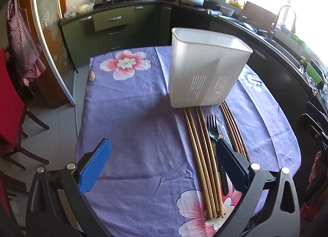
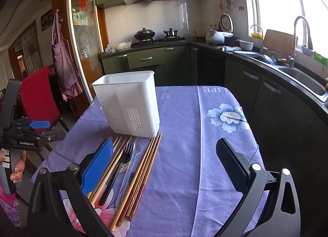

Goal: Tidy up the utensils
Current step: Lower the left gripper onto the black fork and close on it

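On the left wrist view: left gripper (image 1: 162, 167) spread wide and empty, hovering above the purple floral tablecloth (image 1: 131, 114), left of the utensils. White slotted caddy (image 1: 207, 69) upright near mid-table. Just in front of it, lying lengthwise: pale chopsticks (image 1: 202, 159), a black fork (image 1: 212, 127), darker chopsticks (image 1: 231, 126) on the far side. Possibly a clear plastic utensil beside the fork, hard to make out here.

On the right wrist view: right gripper (image 2: 164, 167) also parted wide, holding nothing, low over the cloth with its blue pad (image 2: 96, 167) overlapping the pale chopsticks (image 2: 106, 173). Same row visible, with the black fork (image 2: 123, 159), darker chopsticks (image 2: 143, 173) and caddy (image 2: 129, 103) behind. Left hand (image 2: 17, 167) gripping its tool's handle at frame edge.

Likely step: first pick-up. Best done by closing across one bundle near mid-length, squarely, lifting level, then tipping upright over a caddy compartment. Worth avoiding a grasp that drags neighbouring pieces.
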A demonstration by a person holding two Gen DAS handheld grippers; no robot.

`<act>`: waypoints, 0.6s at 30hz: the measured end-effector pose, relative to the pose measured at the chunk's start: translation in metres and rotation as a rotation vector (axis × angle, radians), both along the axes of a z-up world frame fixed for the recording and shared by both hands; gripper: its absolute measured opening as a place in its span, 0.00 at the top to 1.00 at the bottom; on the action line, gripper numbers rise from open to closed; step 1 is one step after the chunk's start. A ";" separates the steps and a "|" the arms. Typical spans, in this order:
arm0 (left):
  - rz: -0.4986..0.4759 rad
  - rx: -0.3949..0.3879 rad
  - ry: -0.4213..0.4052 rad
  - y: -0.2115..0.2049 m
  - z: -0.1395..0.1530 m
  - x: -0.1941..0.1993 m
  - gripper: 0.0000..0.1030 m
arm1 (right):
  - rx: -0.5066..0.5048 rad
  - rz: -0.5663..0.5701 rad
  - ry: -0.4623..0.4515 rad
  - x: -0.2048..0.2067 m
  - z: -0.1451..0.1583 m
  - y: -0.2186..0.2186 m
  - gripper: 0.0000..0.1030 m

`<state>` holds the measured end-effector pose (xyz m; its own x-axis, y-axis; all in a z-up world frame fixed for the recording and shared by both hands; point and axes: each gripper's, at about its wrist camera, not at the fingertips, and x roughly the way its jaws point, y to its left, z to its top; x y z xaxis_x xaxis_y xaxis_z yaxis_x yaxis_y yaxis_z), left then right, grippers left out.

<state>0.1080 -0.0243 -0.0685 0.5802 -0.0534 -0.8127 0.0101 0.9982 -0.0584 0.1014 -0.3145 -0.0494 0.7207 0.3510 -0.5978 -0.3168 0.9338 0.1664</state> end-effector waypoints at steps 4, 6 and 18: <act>-0.023 -0.083 0.139 -0.012 -0.026 0.023 0.06 | 0.015 -0.006 0.116 0.020 -0.016 -0.008 0.04; -0.041 -0.106 0.187 -0.023 -0.034 0.031 0.06 | 0.003 -0.016 0.119 0.022 -0.022 -0.010 0.04; -0.145 -0.085 0.366 -0.093 -0.069 0.060 0.38 | 0.020 -0.032 0.135 0.019 -0.030 -0.020 0.04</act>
